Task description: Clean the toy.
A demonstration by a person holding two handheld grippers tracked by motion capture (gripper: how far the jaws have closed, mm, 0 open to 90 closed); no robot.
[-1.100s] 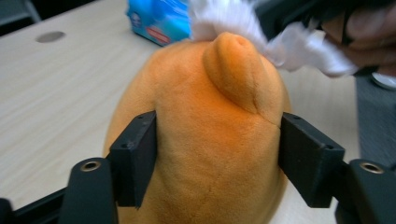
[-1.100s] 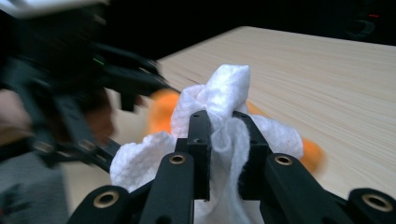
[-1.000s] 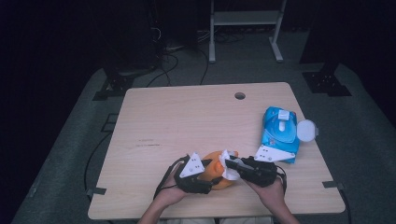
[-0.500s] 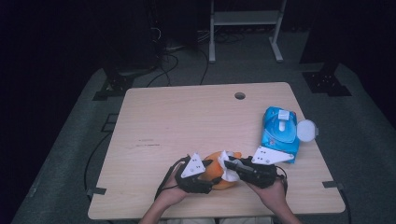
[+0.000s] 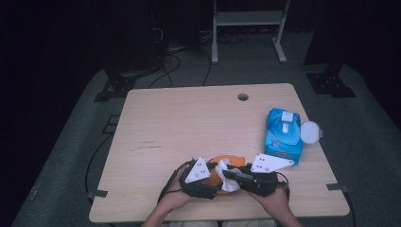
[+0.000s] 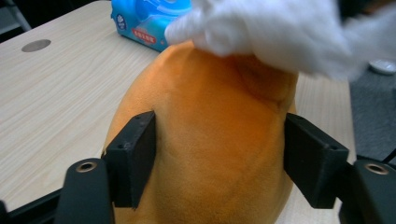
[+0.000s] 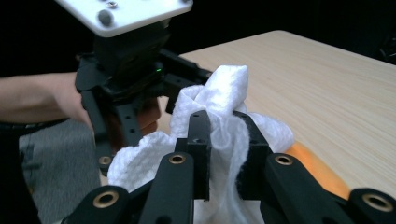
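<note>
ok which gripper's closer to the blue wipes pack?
Right. The right gripper, shut on a white wipe, sits just in front of the blue wipes pack; the left gripper, around the orange object, is farther off to the left.

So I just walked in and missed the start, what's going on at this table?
A person is wiping a soft orange rounded object with a white textured wipe. The left gripper straddles the object, its jaws having just been opening; the right gripper is shut on the wipe and holds it against the object's top. A blue wipe pack lies open at the table's right edge.
</note>
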